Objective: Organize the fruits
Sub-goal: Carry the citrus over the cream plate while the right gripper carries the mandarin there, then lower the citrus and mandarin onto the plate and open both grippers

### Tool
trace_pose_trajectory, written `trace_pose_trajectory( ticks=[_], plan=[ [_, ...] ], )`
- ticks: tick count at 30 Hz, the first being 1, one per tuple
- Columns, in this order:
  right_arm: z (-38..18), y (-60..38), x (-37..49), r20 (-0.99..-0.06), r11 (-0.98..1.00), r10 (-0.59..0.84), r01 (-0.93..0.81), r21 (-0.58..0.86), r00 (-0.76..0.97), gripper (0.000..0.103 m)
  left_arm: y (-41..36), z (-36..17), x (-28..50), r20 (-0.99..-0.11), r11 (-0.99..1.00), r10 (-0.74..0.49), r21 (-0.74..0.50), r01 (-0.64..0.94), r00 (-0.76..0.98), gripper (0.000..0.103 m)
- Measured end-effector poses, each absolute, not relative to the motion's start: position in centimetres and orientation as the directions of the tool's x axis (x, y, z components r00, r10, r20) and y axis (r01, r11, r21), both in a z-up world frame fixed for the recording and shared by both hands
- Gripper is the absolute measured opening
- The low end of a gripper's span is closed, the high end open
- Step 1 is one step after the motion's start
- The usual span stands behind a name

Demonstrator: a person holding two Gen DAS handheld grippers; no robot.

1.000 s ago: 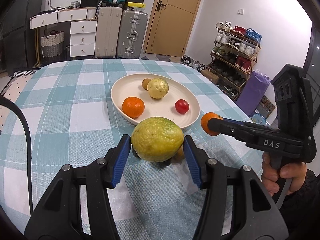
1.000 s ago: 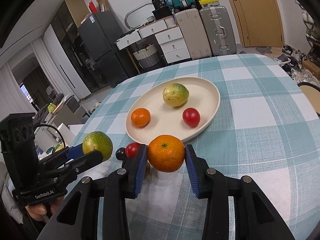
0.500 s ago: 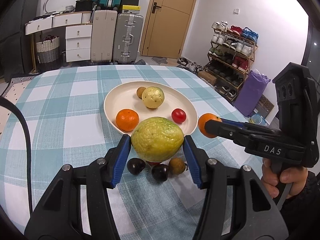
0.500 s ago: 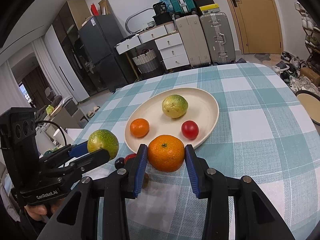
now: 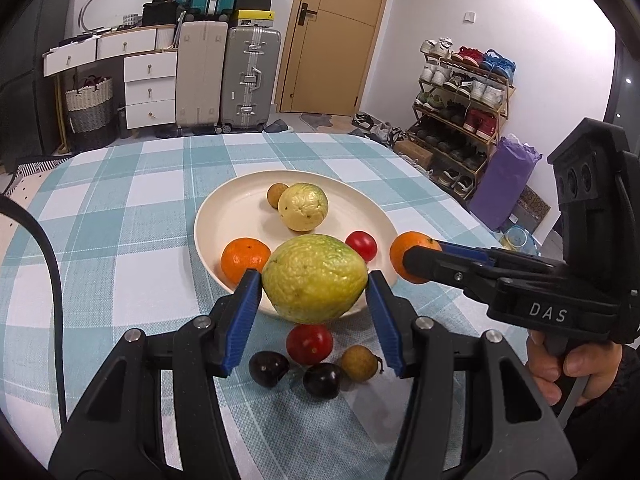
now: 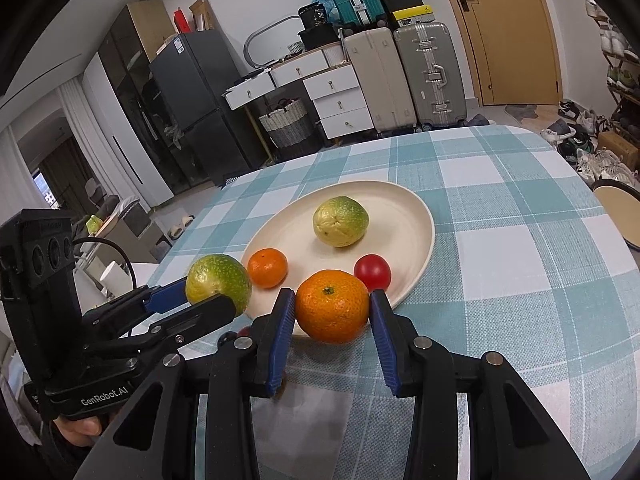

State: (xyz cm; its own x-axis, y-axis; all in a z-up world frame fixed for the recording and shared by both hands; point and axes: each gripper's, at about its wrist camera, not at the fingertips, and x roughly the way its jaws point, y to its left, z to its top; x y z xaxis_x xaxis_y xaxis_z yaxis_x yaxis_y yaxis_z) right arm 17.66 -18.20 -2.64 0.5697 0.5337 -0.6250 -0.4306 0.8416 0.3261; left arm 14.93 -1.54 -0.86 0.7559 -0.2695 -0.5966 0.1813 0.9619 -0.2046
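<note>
Checked teal-and-white cloth covered the table (image 5: 120, 216) in a bedroom lined with suitcases, drawers and a shoe rack. Nearest, the left hand-held gripper (image 5: 314, 300) was closed on a large green-yellow citrus (image 5: 315, 278), held above the table. Just below and ahead of it, loose on the cloth, lay two dark plums (image 5: 269, 368), a red tomato (image 5: 309, 344) and a small tan fruit (image 5: 359, 362). Beside it to the right, the right hand-held gripper (image 6: 332, 314) clamped an orange (image 6: 332, 306) at the near rim of the cream plate (image 6: 416, 216). Farther ahead, the plate already carried a smaller orange (image 5: 245, 255), a second tomato (image 5: 361, 245), a pale citrus (image 5: 303, 212) and a small brown fruit (image 5: 277, 196). The job looked roughly half done: two fruits were in transit, and four waited on the table.
</note>
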Motion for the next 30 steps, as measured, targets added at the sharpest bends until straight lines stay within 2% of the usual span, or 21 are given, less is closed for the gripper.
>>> trace_pose_trajectory(
  ticks=[30],
  plan=[
    [-4.8, -16.1, 20.9, -0.681, 0.846, 0.512, -0.442, 0.297, 0.523, 0.04, -1.8, -3.6, 19.0, -0.648, 0.965, -0.261, -0.194, 0.177, 0.716, 0.051]
  ],
)
